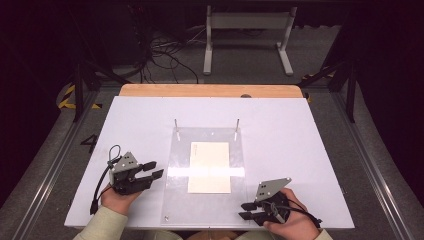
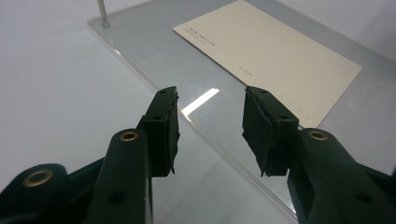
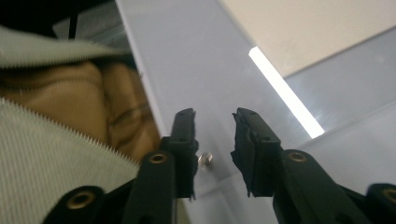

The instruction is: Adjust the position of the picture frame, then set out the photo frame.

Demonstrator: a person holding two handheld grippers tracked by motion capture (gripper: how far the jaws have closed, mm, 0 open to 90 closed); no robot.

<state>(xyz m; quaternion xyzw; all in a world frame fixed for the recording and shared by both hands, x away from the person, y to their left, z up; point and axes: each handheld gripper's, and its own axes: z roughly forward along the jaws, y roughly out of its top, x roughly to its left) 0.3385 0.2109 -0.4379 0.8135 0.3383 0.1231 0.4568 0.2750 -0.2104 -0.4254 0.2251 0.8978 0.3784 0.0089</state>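
Card [image 1: 210, 166] mid-sheet, edges w/ clearance

**Where things lie on the bench**

A board [image 1: 150, 120] covers the bench [image 1: 210, 90], whose far edge shows behind it. A clear plate [image 1: 180, 165] lies on the middle of the board, reaching toward its near edge. Two pins, the left pin [image 1: 176, 125] and the right pin [image 1: 237, 125], stand upright at the plate's far corners. A sheet of paper [image 1: 210, 167] lies flat on the middle of the plate. The left gripper [image 1: 150, 171] sits just left of the plate, jaws apart and pointing toward it. The right gripper [image 1: 246, 210] sits at the plate's near right corner, jaws apart, pointing left along the near edge. A small screw [image 3: 205, 159] in the plate lies between the right gripper's jaws in the right gripper view.
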